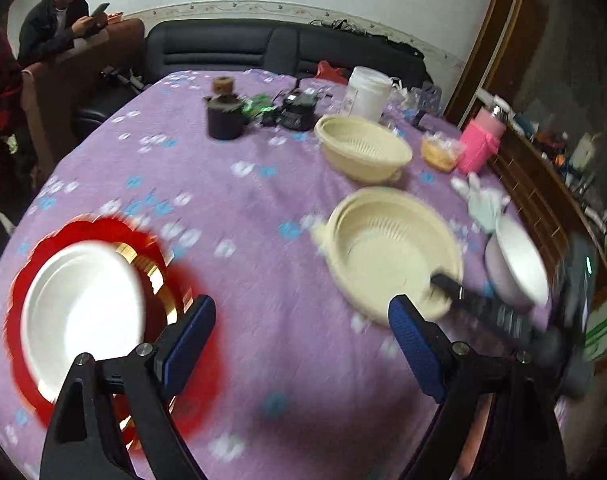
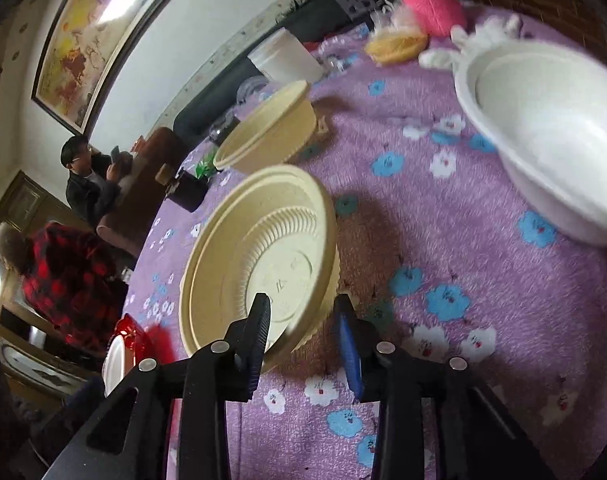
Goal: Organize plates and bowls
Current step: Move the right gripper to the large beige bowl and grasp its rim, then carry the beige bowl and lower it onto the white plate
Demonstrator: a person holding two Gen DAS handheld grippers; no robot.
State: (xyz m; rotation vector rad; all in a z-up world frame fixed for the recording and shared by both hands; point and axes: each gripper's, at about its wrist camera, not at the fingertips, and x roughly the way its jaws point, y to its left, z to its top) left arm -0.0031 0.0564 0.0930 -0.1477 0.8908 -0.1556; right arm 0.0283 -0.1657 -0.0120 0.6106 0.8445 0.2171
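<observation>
The right claw straddles the near rim of a ribbed cream bowl, though blur hides whether its pads press; the left claw gapes empty.

Near cream bowl: ribbed inner wall, flat base, upright on the purple flowered cloth, its near rim between two gripper fingers. Second cream bowl: same pattern, upright, just beyond the first and apart from it. White bowl: plain, smooth, deep, standing well to the right of the cream pair. White plate: shallow, resting on a red scalloped plate with a gold band, at the table's left side.
</observation>
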